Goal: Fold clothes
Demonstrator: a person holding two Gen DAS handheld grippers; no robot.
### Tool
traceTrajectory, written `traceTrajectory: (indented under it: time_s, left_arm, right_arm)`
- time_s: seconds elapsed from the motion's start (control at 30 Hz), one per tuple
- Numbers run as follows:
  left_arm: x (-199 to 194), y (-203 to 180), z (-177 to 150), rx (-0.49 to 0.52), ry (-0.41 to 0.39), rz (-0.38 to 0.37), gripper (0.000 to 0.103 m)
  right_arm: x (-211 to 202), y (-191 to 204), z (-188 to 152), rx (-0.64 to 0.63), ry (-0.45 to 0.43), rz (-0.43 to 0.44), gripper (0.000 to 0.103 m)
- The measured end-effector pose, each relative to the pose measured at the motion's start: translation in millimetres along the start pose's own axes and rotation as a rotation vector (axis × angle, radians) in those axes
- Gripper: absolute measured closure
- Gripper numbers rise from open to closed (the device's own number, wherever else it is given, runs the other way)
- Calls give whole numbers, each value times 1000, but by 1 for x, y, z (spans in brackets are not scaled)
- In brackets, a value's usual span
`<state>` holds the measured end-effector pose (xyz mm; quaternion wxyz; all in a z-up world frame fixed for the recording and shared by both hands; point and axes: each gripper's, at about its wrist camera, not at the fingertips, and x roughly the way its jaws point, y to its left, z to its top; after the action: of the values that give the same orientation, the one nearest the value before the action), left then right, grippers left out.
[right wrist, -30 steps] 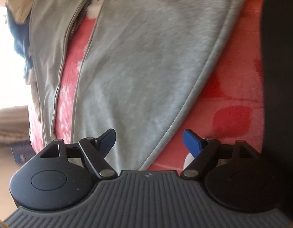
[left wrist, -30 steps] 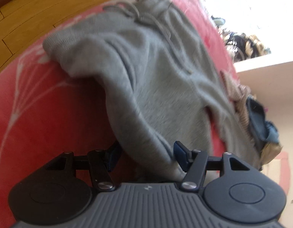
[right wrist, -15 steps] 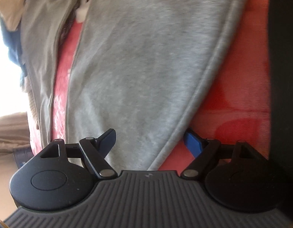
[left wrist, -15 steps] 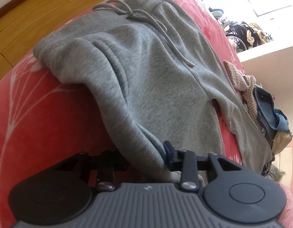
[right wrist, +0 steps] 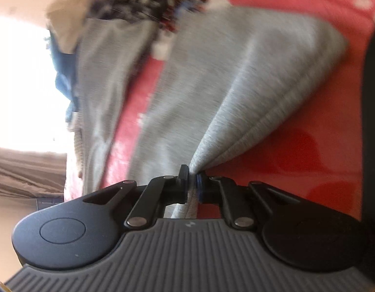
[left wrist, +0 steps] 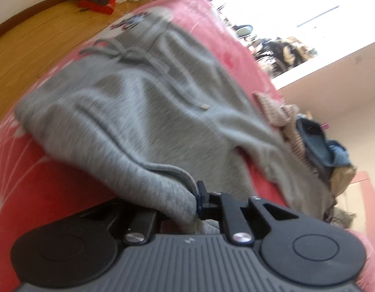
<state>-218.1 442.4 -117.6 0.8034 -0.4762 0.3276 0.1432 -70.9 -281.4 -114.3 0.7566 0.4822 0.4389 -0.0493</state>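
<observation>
A: What do the tongs have hold of?

B: The right gripper (right wrist: 191, 182) is clamped tight on a pinch of the grey sweatpants (right wrist: 236, 92), near a double-stitched edge; the cloth fans out from the closed fingers. The left gripper (left wrist: 185, 202) is pressed in on a thick ribbed roll of the same sweatpants (left wrist: 143, 112). Only its right-hand finger shows; the other is buried under the fabric.

A: And where do the sweatpants lie?

B: Spread across a red bedspread (left wrist: 41, 182) with a pale line pattern. The drawstring (left wrist: 163, 73) trails over the upper part, its tan tip resting on the cloth. Past the far end sits a heap of other clothes (left wrist: 316, 143), blue and beige among them.

A: Any writing?

B: A patch of red and dark print (left wrist: 131, 22) lies on the bed just beyond the waistband, too blurred to read. Each gripper body carries a small pale mark, also unreadable.

A: Beyond the bed?

B: A wooden floor (left wrist: 41, 36), a red box (left wrist: 95, 2) on it, and a bright window (left wrist: 309, 12).
</observation>
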Motion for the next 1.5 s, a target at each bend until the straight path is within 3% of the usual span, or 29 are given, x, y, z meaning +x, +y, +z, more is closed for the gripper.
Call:
traceTrajectory:
  time_s: [0.2,0.37,0.7,0.93,1.13,1.37,1.5]
  left_arm:
    - [-5,-8,18,-2,-58,-110,93]
    - [-10,-21,35,28,-105,-164,93]
    - [3,-62,80,38,-166,-189,93]
    - [27,-89,109,-30,-185,-92,93]
    - [79,-113,146,-16,-181,33,93]
    - [174,-127,191,52,-50,208,92]
    - [217,-120,207,44,33,263,79]
  right_arm:
    - [-26,37,10,-65,-84,57,98]
    - [-31,96,35,-151,-143,61,98]
    - [-19,189,73,-192,-200,114,99]
    - [23,229,103,-249,-167,191,99]
    - [99,266,140,-305,-90,198,99]
    - [203,289,177,-320,22,135,99]
    - [252,287,190,-304,111,105,95]
